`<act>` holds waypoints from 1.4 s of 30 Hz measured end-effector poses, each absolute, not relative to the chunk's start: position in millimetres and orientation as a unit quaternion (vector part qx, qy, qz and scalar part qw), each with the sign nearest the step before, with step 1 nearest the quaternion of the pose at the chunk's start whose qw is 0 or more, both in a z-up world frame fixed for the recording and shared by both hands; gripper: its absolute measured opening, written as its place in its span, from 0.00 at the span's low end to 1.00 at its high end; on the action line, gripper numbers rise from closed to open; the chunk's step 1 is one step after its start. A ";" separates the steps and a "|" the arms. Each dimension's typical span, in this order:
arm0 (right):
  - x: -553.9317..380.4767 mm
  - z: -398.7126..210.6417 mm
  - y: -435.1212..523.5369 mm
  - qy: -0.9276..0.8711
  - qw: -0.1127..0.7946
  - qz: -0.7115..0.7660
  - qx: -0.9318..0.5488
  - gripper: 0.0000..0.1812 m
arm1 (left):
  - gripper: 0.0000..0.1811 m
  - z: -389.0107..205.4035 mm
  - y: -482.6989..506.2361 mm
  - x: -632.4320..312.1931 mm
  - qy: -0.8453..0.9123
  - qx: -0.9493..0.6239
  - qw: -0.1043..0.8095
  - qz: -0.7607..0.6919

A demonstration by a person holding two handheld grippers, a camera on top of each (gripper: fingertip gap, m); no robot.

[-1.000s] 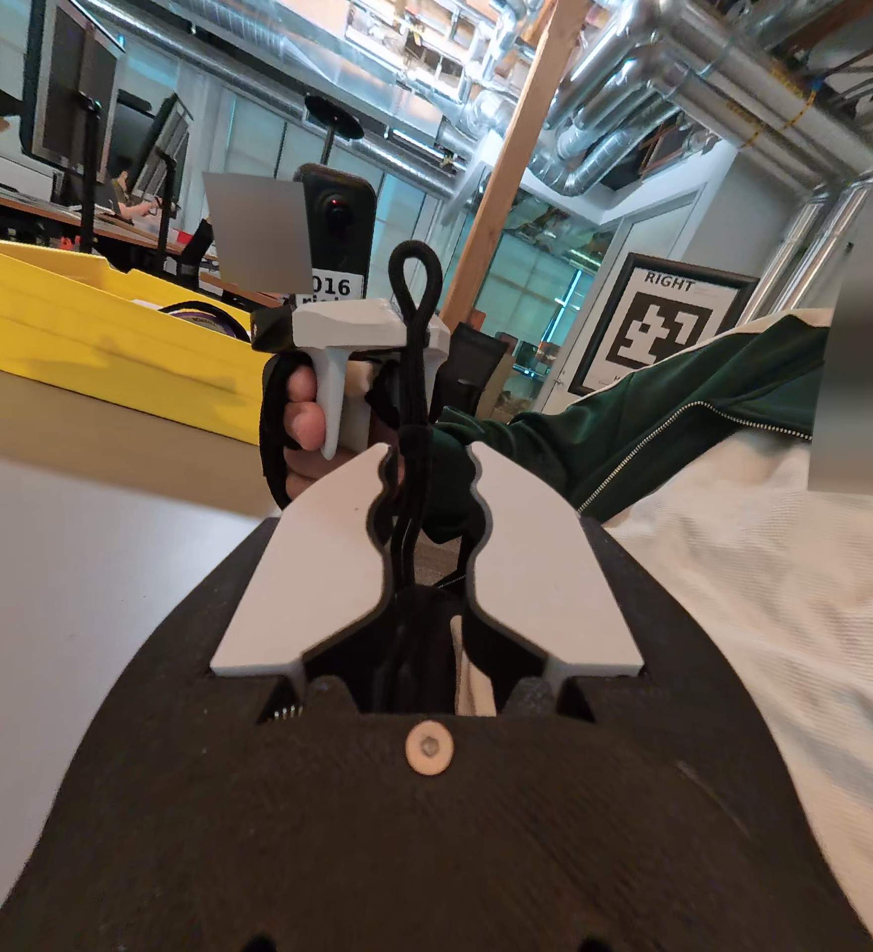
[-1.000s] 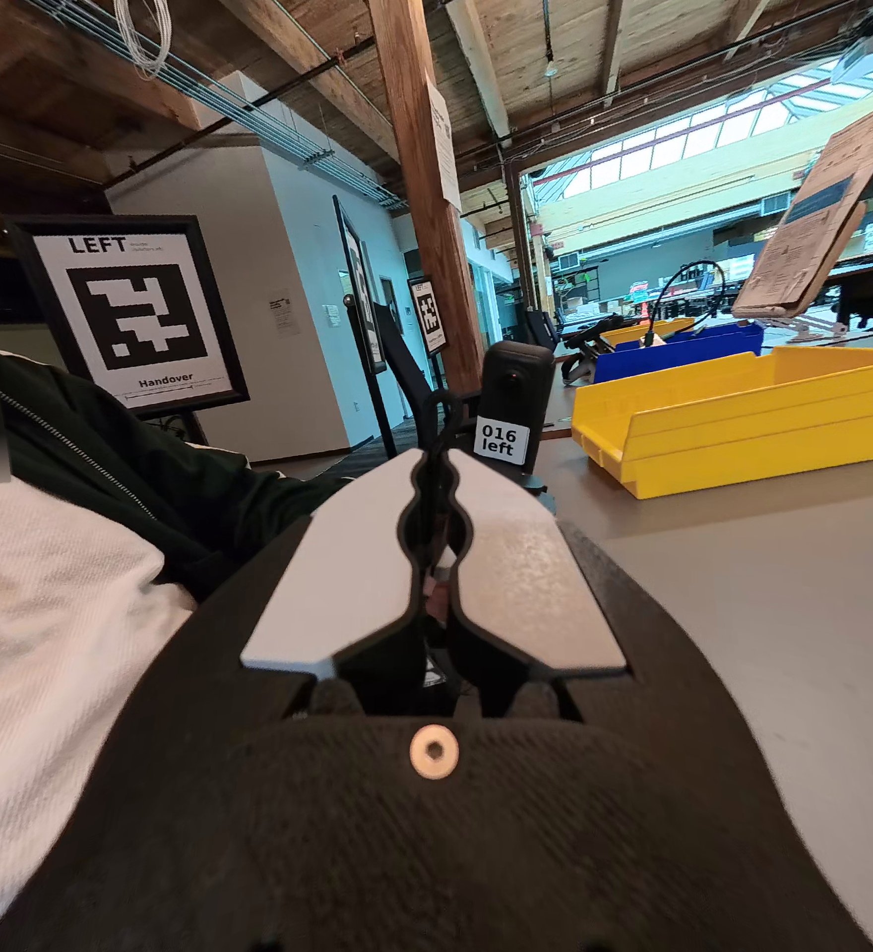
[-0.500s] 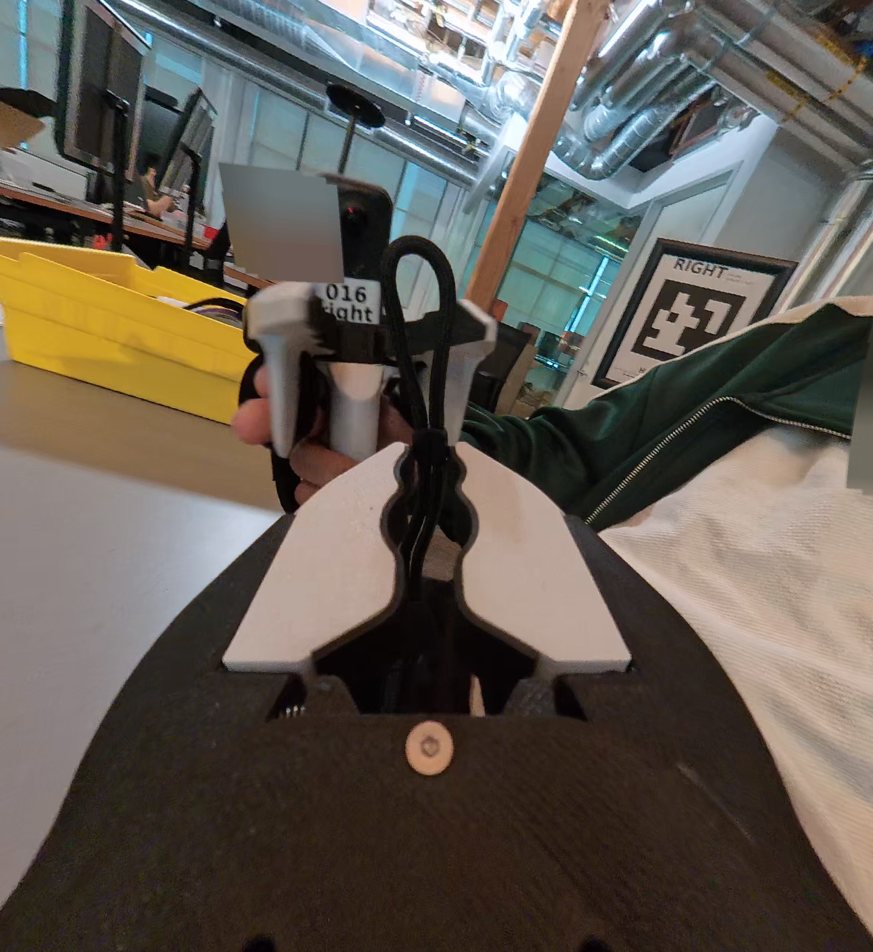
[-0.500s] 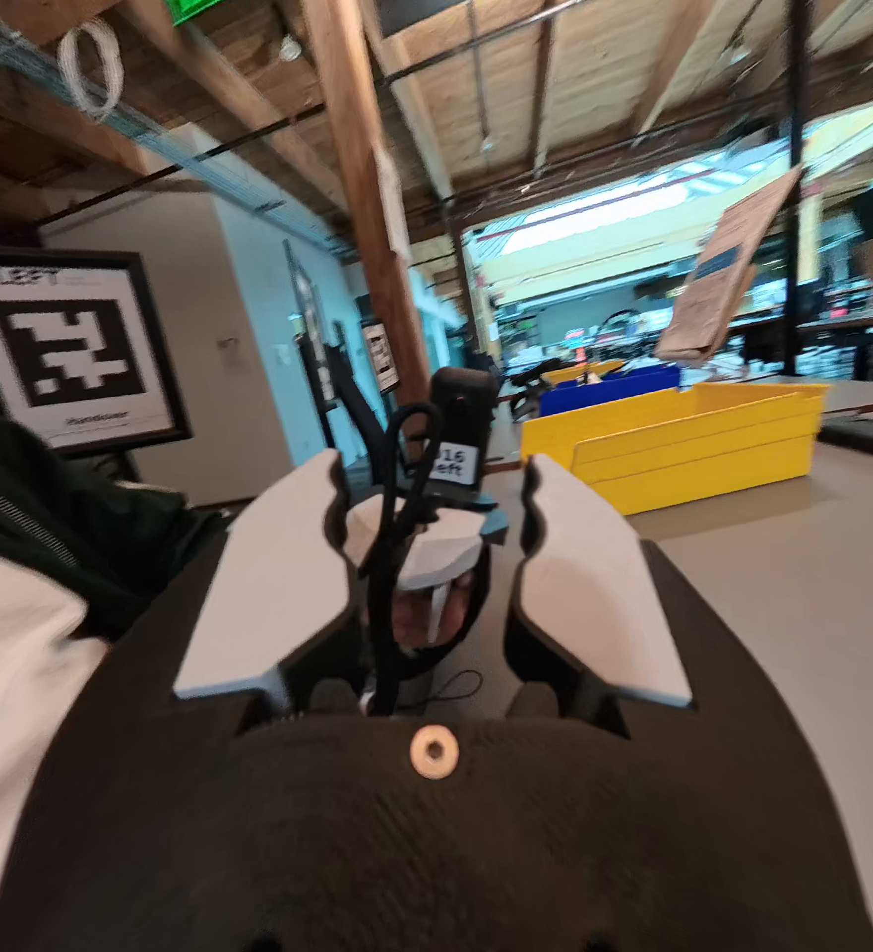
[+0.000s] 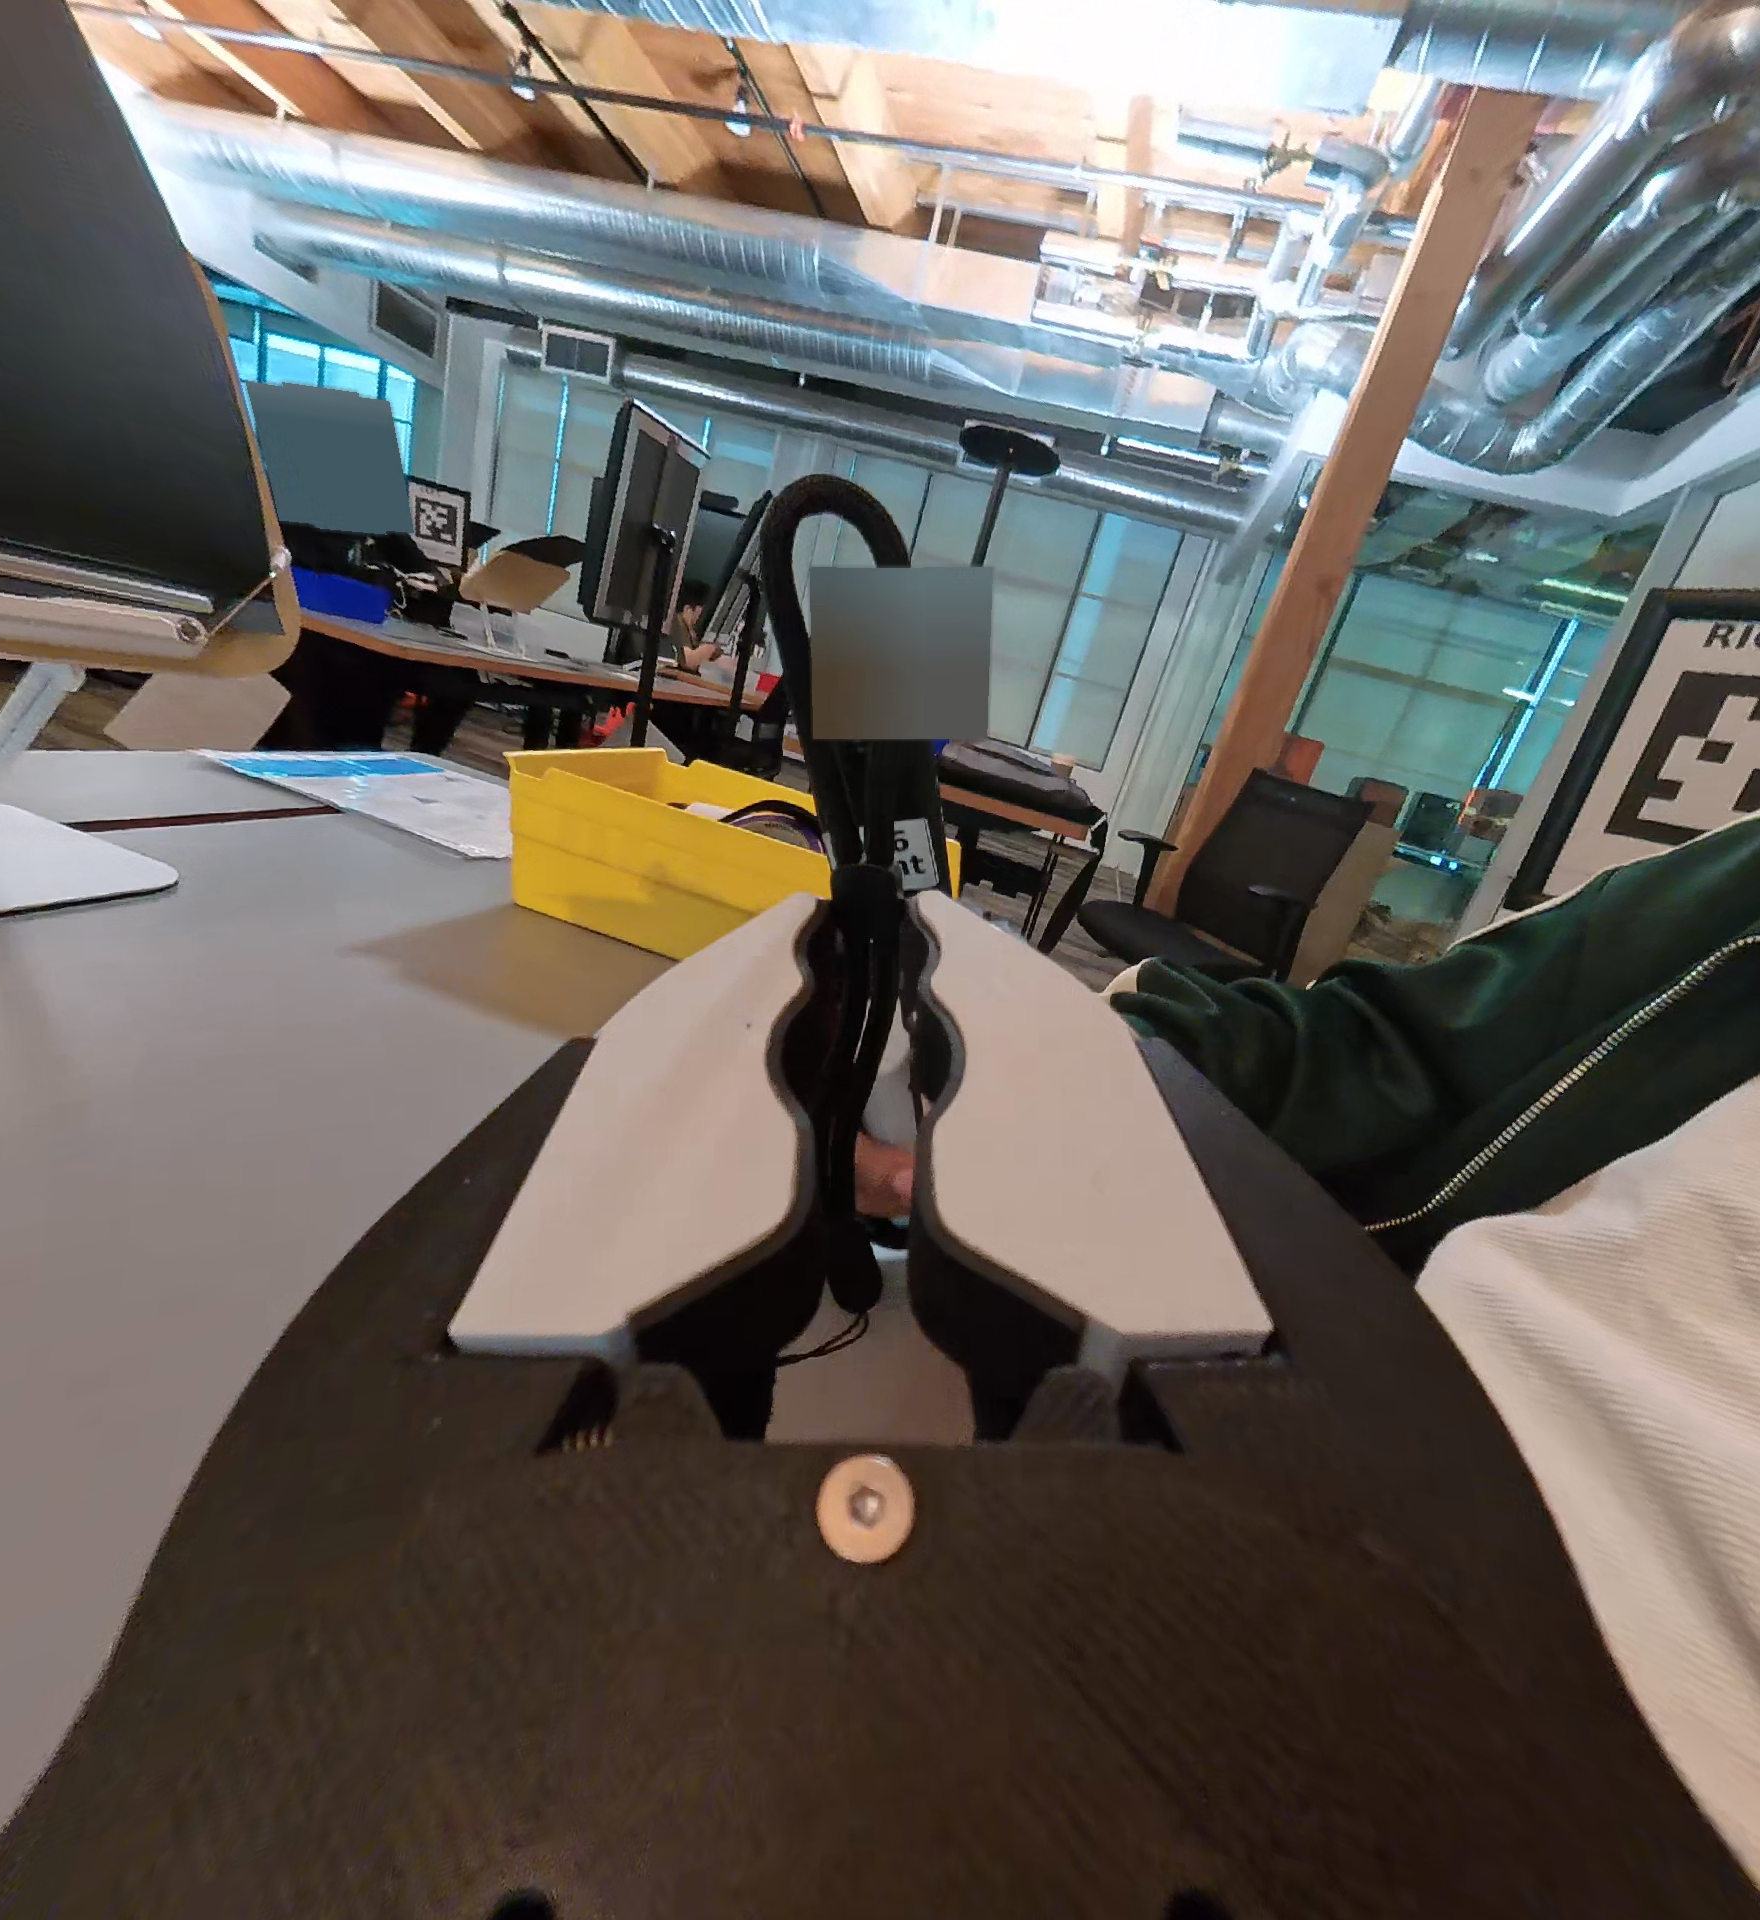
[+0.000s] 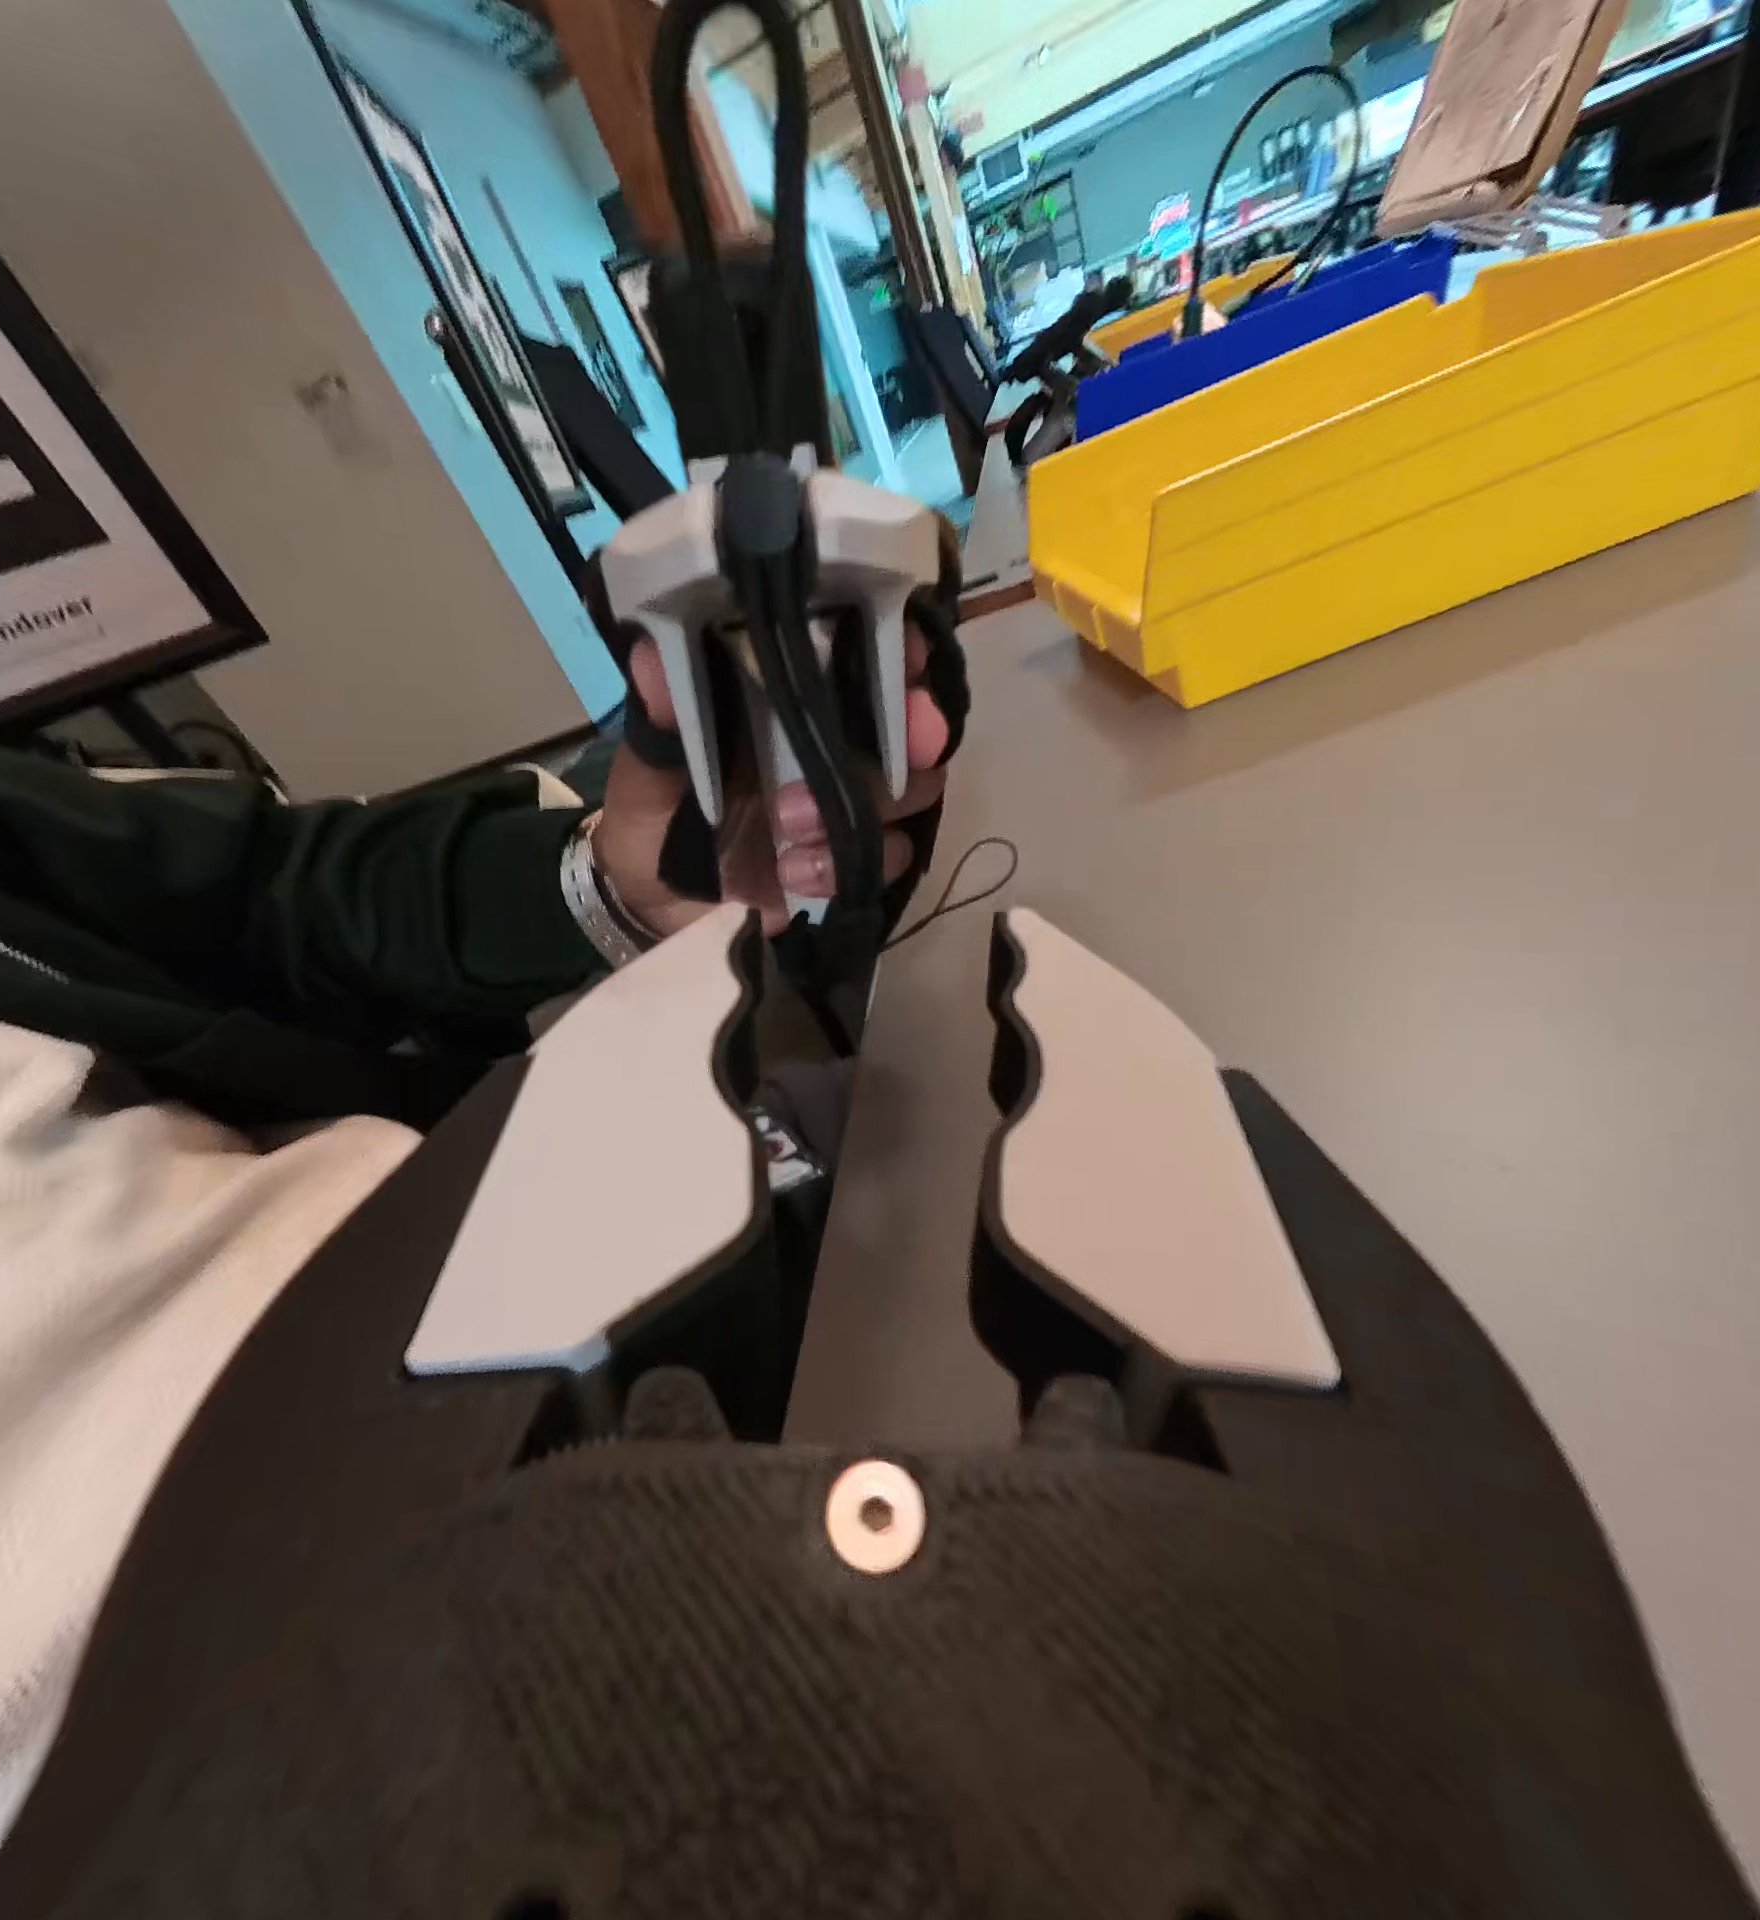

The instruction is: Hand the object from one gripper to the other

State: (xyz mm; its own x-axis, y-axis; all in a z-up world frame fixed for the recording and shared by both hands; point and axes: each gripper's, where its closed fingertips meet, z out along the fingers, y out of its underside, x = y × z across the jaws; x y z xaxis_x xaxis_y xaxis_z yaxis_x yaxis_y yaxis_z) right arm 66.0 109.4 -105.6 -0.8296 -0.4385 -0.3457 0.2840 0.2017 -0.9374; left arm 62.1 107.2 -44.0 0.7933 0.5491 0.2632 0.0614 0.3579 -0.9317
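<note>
Clearly, a black cord (image 5: 834, 748) is clamped between the fingers of the left hand-held gripper (image 5: 863, 920), which are drawn nearly together around it. In the left wrist view the cord is seen rising from the fingertips in a tall loop, its strands running down between the scalloped inner edges of the fingers. A thin black string is seen hanging below the cord's lower end, just above the grey counter (image 5: 180, 1091).

In the right wrist view the right hand-held gripper (image 6: 871, 930) is held with its fingers well apart, and nothing is gripped between them. The left hand-held gripper is seen ahead of it, pointed back toward the camera and grasped by a hand (image 6: 814, 790) in a dark green sleeve (image 6: 284, 894). The cord (image 6: 751, 312) is seen pinched at that gripper's tips, its loop standing upward and its strands hanging down to just in front of the right gripper's fingertips. Whether those strands touch the right gripper cannot be told, as the view is blurred there.

A yellow bin (image 6: 1427, 468) is set on the counter to the right, with a blue bin (image 6: 1271, 353) behind it. Another yellow bin (image 5: 627, 852) is seen on the counter in the left wrist view, beyond the left gripper, with a sheet of paper (image 5: 377, 790) lying to its left.
</note>
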 end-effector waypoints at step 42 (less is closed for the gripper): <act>25.6 -76.7 124.2 0.682 0.242 -0.690 0.007 0.06 | 0.32 -39.5 45.4 48.1 -0.346 -0.498 0.736 0.300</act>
